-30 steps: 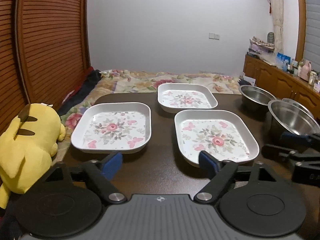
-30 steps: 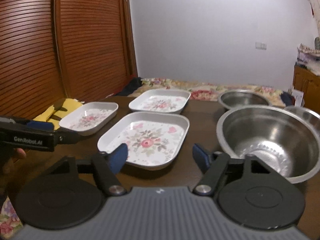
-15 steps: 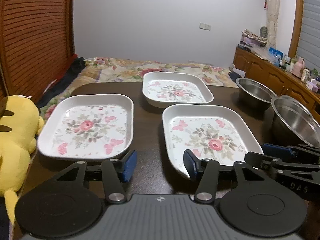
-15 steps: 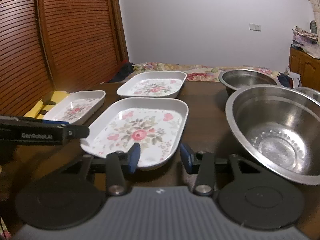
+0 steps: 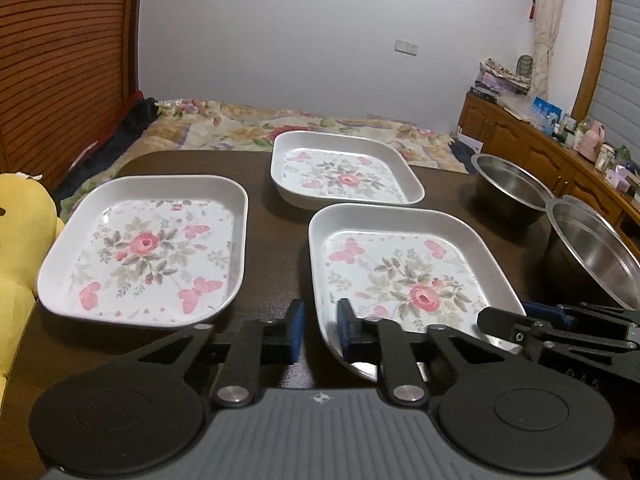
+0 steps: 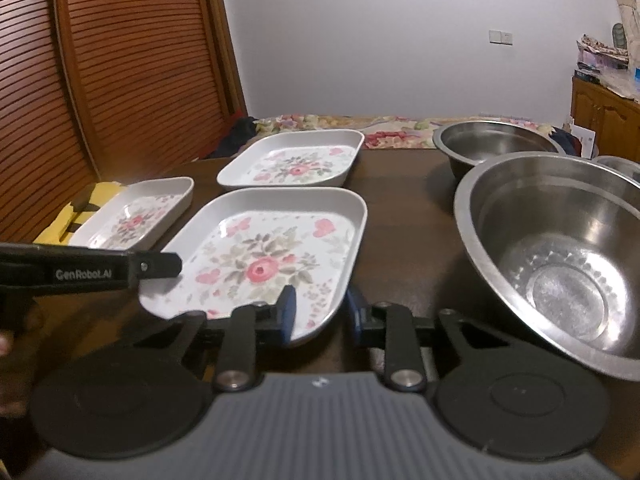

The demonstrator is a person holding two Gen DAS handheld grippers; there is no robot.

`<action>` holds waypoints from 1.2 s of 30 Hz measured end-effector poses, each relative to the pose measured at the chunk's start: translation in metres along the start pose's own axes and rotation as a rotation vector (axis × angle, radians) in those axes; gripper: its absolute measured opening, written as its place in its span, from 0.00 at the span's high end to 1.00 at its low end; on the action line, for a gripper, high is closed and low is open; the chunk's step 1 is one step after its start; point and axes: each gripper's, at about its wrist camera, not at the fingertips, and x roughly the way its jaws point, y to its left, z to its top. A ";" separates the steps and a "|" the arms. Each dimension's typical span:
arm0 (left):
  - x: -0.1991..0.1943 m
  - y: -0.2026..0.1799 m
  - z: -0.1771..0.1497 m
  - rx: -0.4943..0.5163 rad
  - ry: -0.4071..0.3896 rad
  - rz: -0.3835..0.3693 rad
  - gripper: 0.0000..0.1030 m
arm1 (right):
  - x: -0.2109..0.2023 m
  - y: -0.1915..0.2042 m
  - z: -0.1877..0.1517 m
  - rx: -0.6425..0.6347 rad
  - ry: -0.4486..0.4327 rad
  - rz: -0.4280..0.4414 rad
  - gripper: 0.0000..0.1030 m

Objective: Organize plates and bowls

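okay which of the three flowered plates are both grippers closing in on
The near middle plate, beside the big steel bowl. Both grippers straddle its near corners; the left-hand plate and far plate sit untouched.

Between our left gripper's point(image 5: 318, 330) blue-padded fingers point(image 5: 295, 328) we straddle the near-left rim of a white rectangular floral melamine plate point(image 5: 404, 276), jaws narrowly apart. Left of the fingers lies a second floral plate point(image 5: 148, 248); ahead, a third point(image 5: 344, 172). Right, two steel bowls point(image 5: 592, 256).
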 end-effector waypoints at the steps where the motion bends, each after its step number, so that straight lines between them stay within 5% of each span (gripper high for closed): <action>1: 0.000 0.000 0.000 -0.001 -0.001 -0.002 0.85 | 0.000 0.000 0.000 0.003 -0.001 0.001 0.73; 16: -0.016 0.003 -0.011 -0.015 -0.004 -0.033 0.90 | -0.010 -0.014 -0.002 0.063 0.002 0.090 0.84; 36: -0.076 0.005 -0.065 -0.025 -0.001 -0.049 0.90 | -0.062 0.002 -0.034 0.015 0.019 0.201 0.83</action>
